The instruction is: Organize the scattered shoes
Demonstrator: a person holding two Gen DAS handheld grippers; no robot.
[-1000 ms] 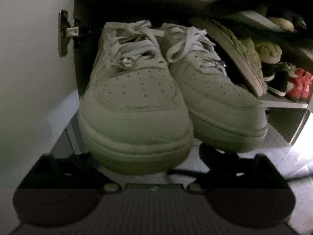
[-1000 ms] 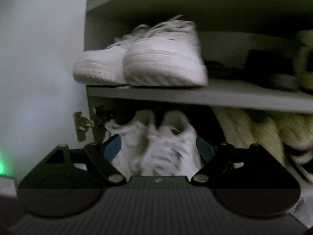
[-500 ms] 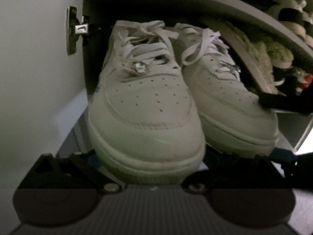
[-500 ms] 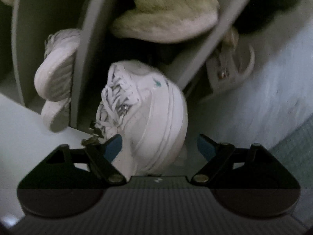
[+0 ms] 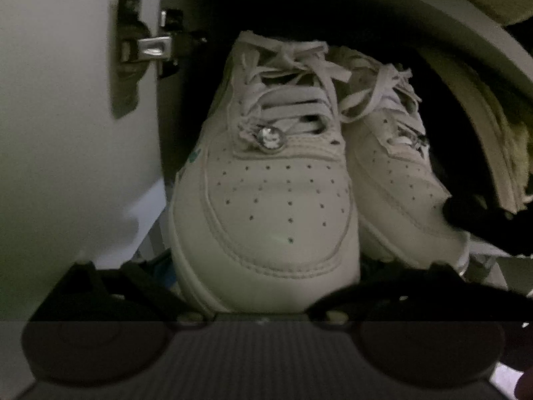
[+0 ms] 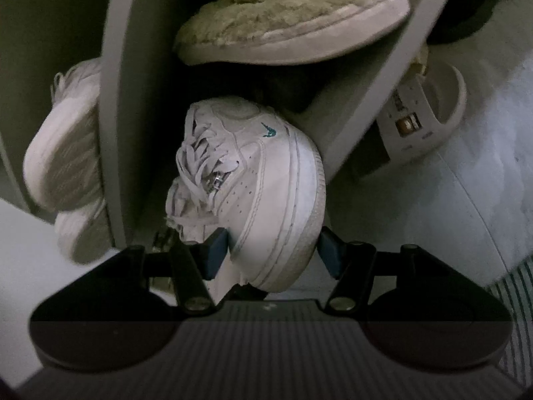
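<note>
though tucked side by side on the lowest shelf [image 6: 363, 106] of the cupboard, toes outward, best read as two jobs, one per hand.

hinge-side sneaker [image 5: 276, 206]: next to the door hinge [image 5: 153, 46], long axis running straight along the left gripper [image 5: 263, 276], toe cap filling the gap between its fingers. cannot tell whether those pads press or merely flank the toe, since both are lost in shadow under the rubber.

other sneaker [image 6: 266, 180]: close against the first, on the side away from the hinge, toe inside the right gripper [image 6: 273, 250]. rolled over, so one blue pad [image 6: 216, 250] lies on top of the toe and the opposite one against the sole. just closed in on that toe, and by the look now clamped top to sole.

probably a squaring-up or shifting of the pair. whichever way next, in or out, has to follow the heel-to-toe line, straight along the depth of the shelf. scant room sideways: cupboard wall by the hinge, a fuzzy slipper [image 6: 293, 23] propped on edge at the far side. left hand nearer the hinge-side sneaker, right hand nearer its mate, with no crossing needed.

likely waiting for a later turn: a pale sandal [image 6: 429, 120] out on the floor beside the cupboard.
</note>
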